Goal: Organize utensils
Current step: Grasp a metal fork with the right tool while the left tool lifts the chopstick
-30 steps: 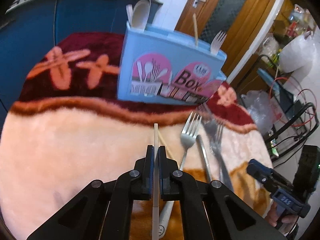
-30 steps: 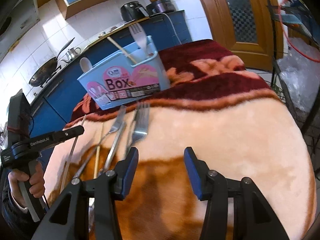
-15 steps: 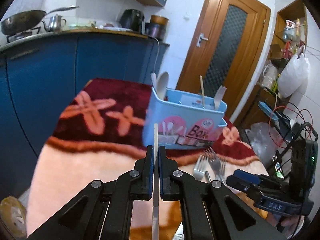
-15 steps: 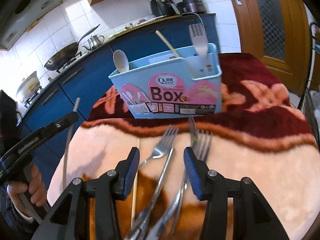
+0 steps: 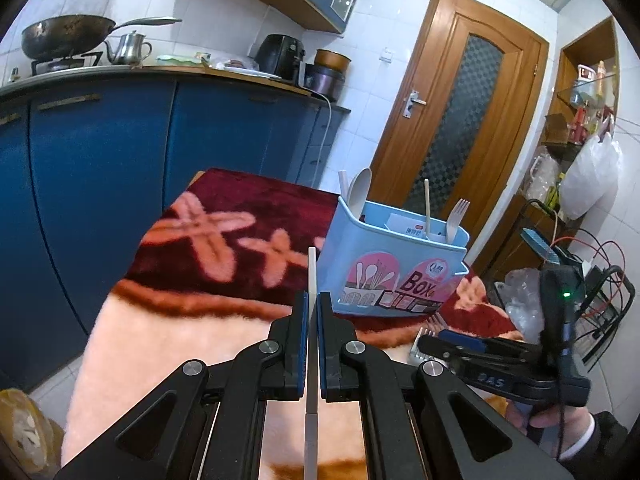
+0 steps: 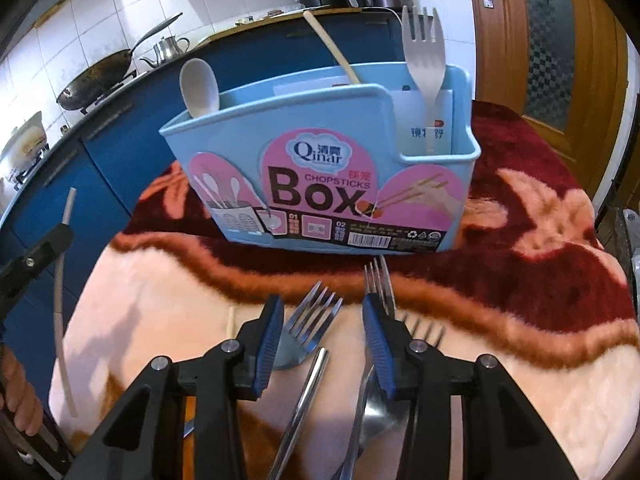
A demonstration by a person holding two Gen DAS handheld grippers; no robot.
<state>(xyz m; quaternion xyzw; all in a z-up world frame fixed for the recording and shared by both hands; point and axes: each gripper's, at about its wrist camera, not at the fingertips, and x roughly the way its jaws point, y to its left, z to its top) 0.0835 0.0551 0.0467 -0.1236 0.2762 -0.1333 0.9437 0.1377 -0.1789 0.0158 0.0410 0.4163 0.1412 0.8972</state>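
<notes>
The blanket-covered desk (image 6: 520, 360) carries the blue utensil box (image 6: 320, 168), standing upright ahead of both fingers, probably so utensils drop in from above. The right gripper (image 6: 323, 336) hangs wide apart, holding nothing, over the loose metal forks (image 6: 308, 320), seemingly to pick one. The left gripper (image 5: 312, 344) pinches a pale chopstick (image 5: 311, 280) lengthwise, its tip pointing forward, left of the box.

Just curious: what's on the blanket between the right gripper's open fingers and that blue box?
In the right wrist view, metal fork tines and bare blanket lie between the right gripper and the blue box.
</notes>
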